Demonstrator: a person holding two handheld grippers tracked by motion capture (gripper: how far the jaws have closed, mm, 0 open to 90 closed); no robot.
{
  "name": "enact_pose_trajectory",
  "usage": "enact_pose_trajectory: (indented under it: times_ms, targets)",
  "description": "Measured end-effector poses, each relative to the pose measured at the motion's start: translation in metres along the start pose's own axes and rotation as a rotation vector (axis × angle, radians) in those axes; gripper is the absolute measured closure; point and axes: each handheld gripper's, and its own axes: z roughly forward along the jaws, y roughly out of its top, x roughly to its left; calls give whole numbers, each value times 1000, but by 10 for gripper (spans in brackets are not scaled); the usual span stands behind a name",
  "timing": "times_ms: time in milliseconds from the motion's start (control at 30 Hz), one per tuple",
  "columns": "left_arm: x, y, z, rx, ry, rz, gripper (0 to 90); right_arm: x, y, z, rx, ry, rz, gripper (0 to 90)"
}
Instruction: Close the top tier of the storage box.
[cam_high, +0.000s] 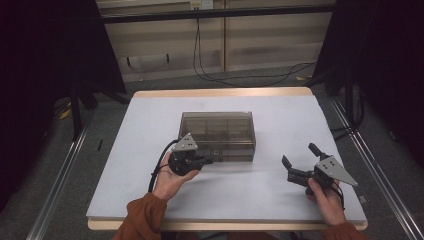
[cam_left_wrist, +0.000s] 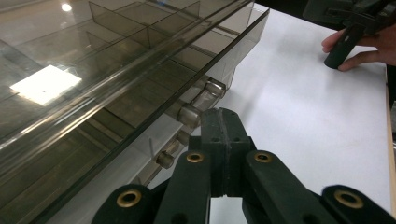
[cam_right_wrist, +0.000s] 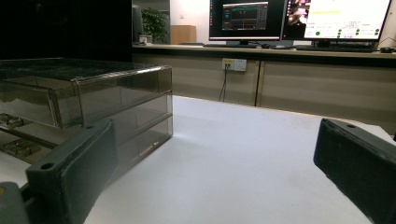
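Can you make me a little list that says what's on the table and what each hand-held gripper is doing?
table: white top
box: smoky see-through box with small compartments, at the middle
handle: clear bar on the box's near side
left hand-held gripper: jaws shut, tips at the box's front by the handle; a grip on it cannot be told
right hand-held gripper: jaws open, empty, apart from the box
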Motion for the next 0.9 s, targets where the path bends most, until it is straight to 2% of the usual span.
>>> enact_pose_trajectory:
  times_ms: [900]
  targets:
    - [9, 7, 5, 7, 13, -13, 900, 0, 0, 0, 1, -2, -3, 0]
